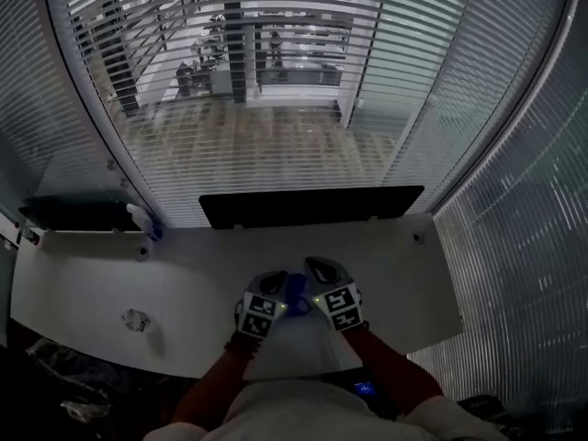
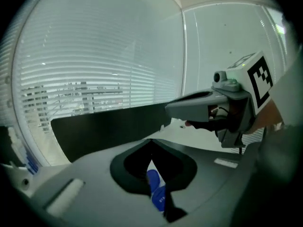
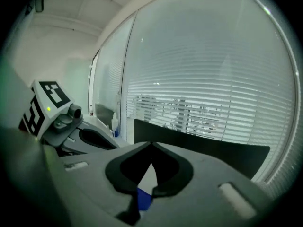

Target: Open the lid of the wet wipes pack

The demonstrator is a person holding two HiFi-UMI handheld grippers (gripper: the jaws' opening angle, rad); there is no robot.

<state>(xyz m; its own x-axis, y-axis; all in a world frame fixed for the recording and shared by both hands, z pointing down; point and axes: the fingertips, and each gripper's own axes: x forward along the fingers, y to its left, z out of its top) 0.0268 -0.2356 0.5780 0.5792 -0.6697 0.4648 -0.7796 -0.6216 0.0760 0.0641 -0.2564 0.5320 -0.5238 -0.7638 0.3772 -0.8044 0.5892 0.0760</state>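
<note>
Both grippers are raised side by side above the white table [image 1: 92, 283]. A small blue wet wipes pack [image 1: 296, 292] hangs between them. My left gripper [image 1: 274, 284] is shut on one blue end of the pack [image 2: 155, 191], which shows low between its jaws. My right gripper [image 1: 322, 272] is shut on the other end, where a blue corner [image 3: 144, 198] shows between its closed jaws. In the left gripper view the right gripper [image 2: 222, 105] is close at the right. The left gripper [image 3: 57, 117] shows at the left of the right gripper view. The pack's lid is hidden.
A black monitor [image 1: 312, 206] stands along the table's far edge, in front of window blinds [image 1: 276, 81]. A crumpled clear wrapper [image 1: 136, 320] lies at the front left of the table. A spray bottle [image 1: 145, 220] stands at the back left beside a black tray [image 1: 78, 214].
</note>
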